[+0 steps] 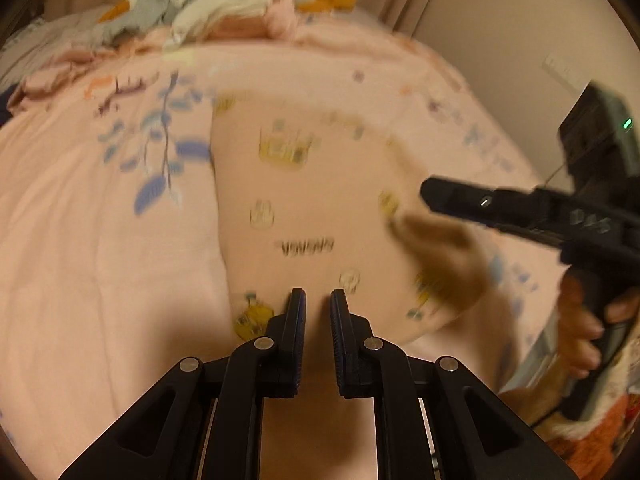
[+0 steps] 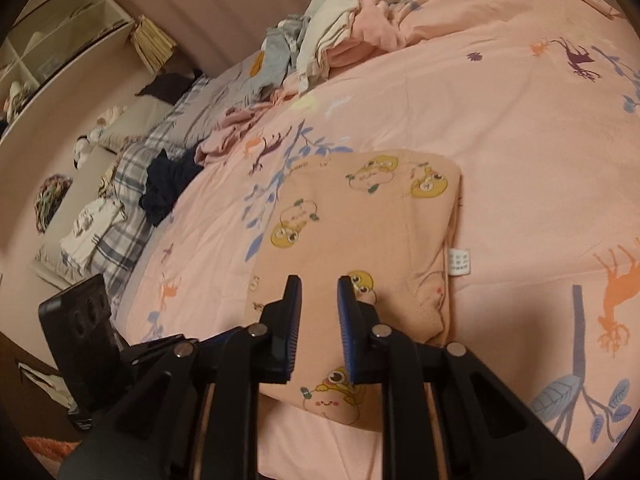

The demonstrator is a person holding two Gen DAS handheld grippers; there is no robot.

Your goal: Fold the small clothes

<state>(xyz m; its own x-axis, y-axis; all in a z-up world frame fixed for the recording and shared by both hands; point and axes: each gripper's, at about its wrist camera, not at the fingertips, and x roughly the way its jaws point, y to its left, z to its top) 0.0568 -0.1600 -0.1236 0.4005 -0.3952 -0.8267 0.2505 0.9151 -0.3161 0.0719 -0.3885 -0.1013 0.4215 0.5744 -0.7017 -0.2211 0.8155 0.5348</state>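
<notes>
**Folded garment on the bed, both tongs over it**

Left wrist view: the left tongs (image 1: 318, 294) stand clenched, gripping nothing, above the blurred pink garment (image 1: 304, 208) on the bedspread (image 1: 100, 280). The right tongs (image 1: 426, 192) reach in from the right.

Right wrist view: the right tongs (image 2: 318, 280), narrowly parted and empty, hang over the folded garment (image 2: 360, 220)

No legible text: blurred print on garment (image 1: 306, 246), tiny unreadable care label (image 2: 459, 262).

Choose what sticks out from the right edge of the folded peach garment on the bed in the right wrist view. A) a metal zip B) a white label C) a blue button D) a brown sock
B: a small white label pokes out from the garment's right edge.
</notes>
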